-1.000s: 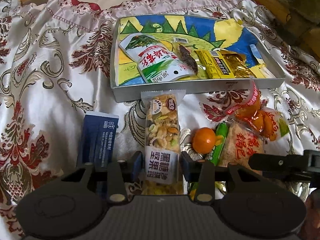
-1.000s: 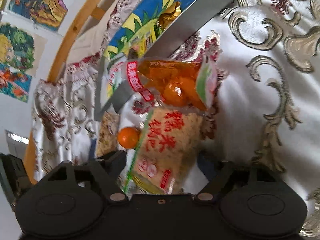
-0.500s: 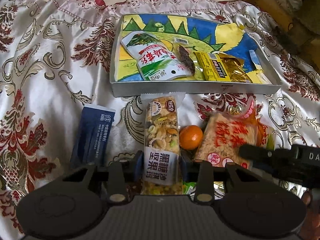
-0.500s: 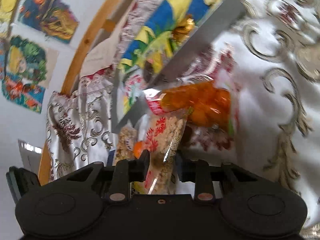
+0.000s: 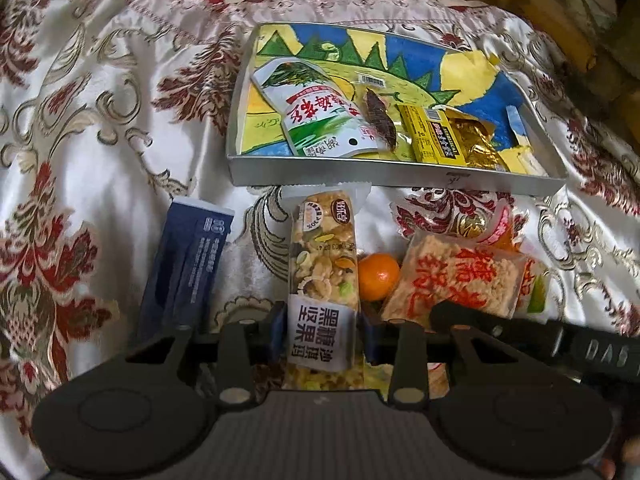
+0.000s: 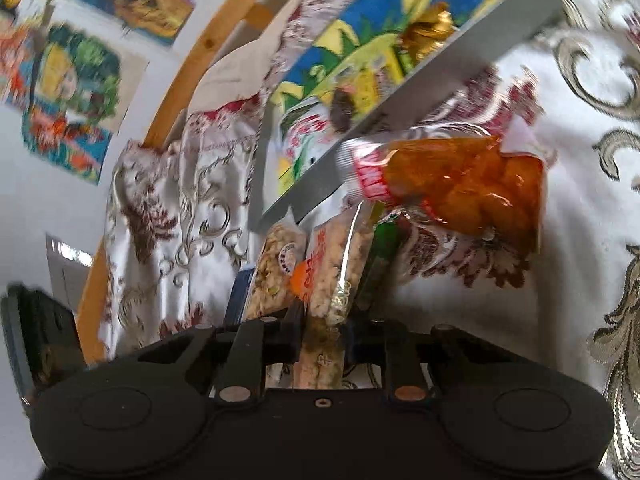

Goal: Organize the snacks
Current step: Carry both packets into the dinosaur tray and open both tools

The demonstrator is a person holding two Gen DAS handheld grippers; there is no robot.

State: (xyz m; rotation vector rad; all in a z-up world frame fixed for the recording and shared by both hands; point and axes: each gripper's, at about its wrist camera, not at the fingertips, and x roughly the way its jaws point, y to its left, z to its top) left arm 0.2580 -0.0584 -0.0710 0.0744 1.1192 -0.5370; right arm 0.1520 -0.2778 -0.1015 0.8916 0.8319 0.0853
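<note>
Snacks lie on a red/gold floral satin cloth (image 5: 100, 128), some already in a shallow grey tray (image 5: 400, 178) w/ a painted blue, yellow & green floor at the far side. In the tray, left to right: white/green pouch (image 5: 316, 116), dark dried piece (image 5: 380, 118), yellow box (image 5: 434, 140), gold foil pack (image 5: 478, 146).

Left gripper (image 5: 324, 332) is narrow, both pads pressed on the near, labelled end of a clear nut bar (image 5: 324, 264); the bar's far end nearly reaches the tray's near wall. Left of it lies a navy sachet (image 5: 188, 264), apart from the bar. Just right of the bar sits a small mandarin (image 5: 378, 276).

Right gripper (image 6: 324, 340) is closing, jaws narrow, w/ a puffed-rice cake pack (image 6: 340, 264) pinched edge-on between them. In the left wrist view that pack (image 5: 460, 276) sits right of the mandarin, w/ the right gripper's black finger across its near edge. Beyond it, an orange candied-fruit bag (image 6: 464, 184) lies on the cloth just near the tray wall. A green wrapper (image 6: 384, 248) shows beside the rice pack; can't tell what it is.

Right wrist view is motion-blurred.
</note>
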